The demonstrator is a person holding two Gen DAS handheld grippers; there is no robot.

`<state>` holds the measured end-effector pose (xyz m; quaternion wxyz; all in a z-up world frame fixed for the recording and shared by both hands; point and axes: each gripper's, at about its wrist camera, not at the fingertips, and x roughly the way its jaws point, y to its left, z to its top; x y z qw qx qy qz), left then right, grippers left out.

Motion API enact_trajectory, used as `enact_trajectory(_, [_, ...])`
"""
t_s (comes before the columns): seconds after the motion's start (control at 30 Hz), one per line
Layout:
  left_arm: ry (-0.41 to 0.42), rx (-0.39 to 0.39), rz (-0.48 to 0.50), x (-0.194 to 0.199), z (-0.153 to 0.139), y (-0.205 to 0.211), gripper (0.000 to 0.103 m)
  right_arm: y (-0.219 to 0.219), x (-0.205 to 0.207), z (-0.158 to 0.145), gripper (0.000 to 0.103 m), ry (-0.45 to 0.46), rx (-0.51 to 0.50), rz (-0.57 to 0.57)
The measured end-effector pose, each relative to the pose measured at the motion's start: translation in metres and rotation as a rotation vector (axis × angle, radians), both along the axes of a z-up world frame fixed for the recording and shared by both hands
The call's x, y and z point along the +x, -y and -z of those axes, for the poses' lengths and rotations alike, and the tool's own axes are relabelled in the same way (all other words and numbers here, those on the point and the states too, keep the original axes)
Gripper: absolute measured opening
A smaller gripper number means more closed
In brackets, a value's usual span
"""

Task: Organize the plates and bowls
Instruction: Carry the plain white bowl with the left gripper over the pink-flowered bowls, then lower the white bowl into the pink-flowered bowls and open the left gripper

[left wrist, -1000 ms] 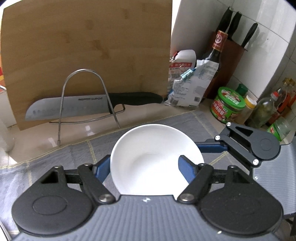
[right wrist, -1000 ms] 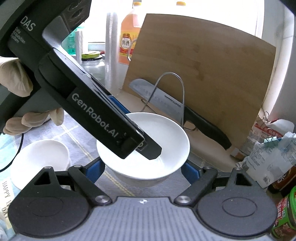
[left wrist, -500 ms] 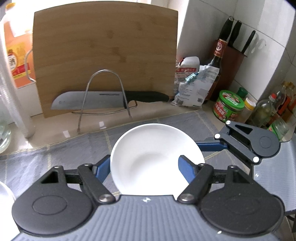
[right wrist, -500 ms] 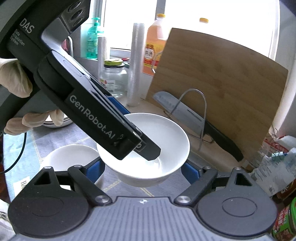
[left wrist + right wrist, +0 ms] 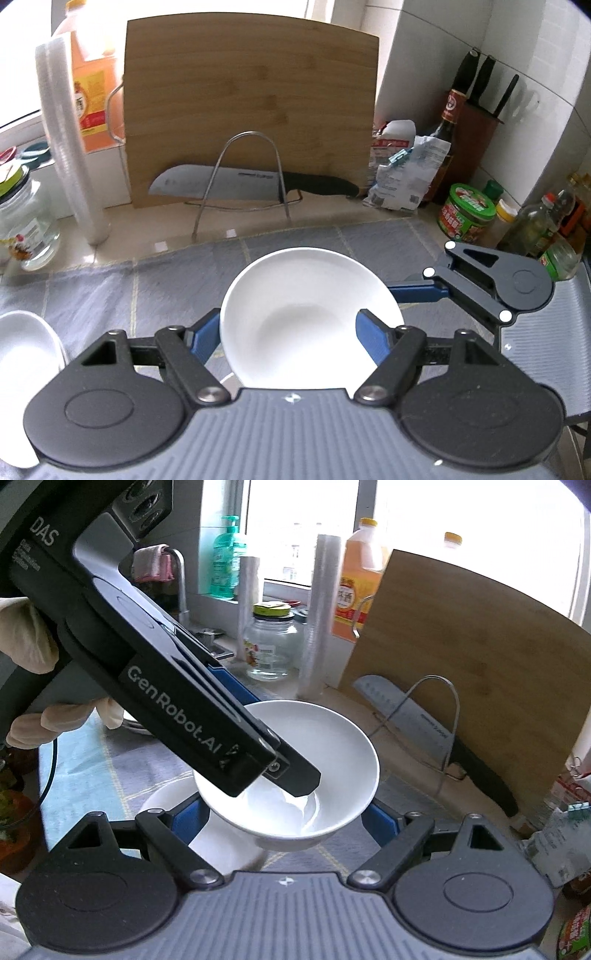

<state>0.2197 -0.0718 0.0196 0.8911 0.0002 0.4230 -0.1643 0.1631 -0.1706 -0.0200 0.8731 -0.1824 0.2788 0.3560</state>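
A white bowl (image 5: 310, 317) (image 5: 325, 746) is held in the air between both grippers. My left gripper (image 5: 291, 332) grips its near rim, one finger inside and one outside. My right gripper (image 5: 288, 823) has its blue fingers (image 5: 384, 823) on either side of the bowl's base. In the left wrist view the right gripper (image 5: 491, 280) reaches the bowl's right rim. A second white bowl (image 5: 221, 834) (image 5: 22, 350) sits on the grey mat (image 5: 147, 280), below and to the left of the held bowl.
A bamboo cutting board (image 5: 251, 129) leans at the back with a knife (image 5: 236, 182) on a wire rack (image 5: 240, 177). Bottles and jars (image 5: 465, 214) and a knife block (image 5: 476, 125) stand at the right. A glass jar (image 5: 271, 642) and stacked cups (image 5: 70, 147) stand at the left.
Both grippers carried the held bowl leftward and up; it now hangs over the second bowl on the mat. The grip on the bowl has not changed.
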Motion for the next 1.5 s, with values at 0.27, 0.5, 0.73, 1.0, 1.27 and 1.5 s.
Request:
enact_trajectory(0.27, [-0.016, -0.001, -0.045, -0.015, 0.003, -0.015, 0.076, -0.014, -0.007, 0.003, 0.092, -0.022, -0.003, -0.052])
enact_trajectory(0.5, [-0.033, 0.000, -0.074, -0.025, 0.008, -0.022, 0.076, -0.022, -0.010, 0.009, 0.092, -0.054, -0.005, -0.082])
enact_trajectory(0.73, [-0.058, -0.001, -0.084, -0.029, 0.016, -0.026, 0.076, -0.024, -0.015, 0.014, 0.092, -0.083, -0.006, -0.094])
enact_trajectory(1.0, [-0.073, -0.008, -0.081, -0.032, 0.024, -0.027, 0.076, -0.025, -0.016, 0.021, 0.092, -0.108, -0.012, -0.092])
enact_trajectory(1.27, [-0.070, -0.006, -0.071, -0.035, 0.032, -0.027, 0.076, -0.025, -0.015, 0.027, 0.092, -0.125, -0.014, -0.090])
enact_trajectory(1.5, [-0.059, -0.004, -0.071, -0.038, 0.035, -0.026, 0.076, -0.025, -0.015, 0.029, 0.092, -0.126, -0.018, -0.095])
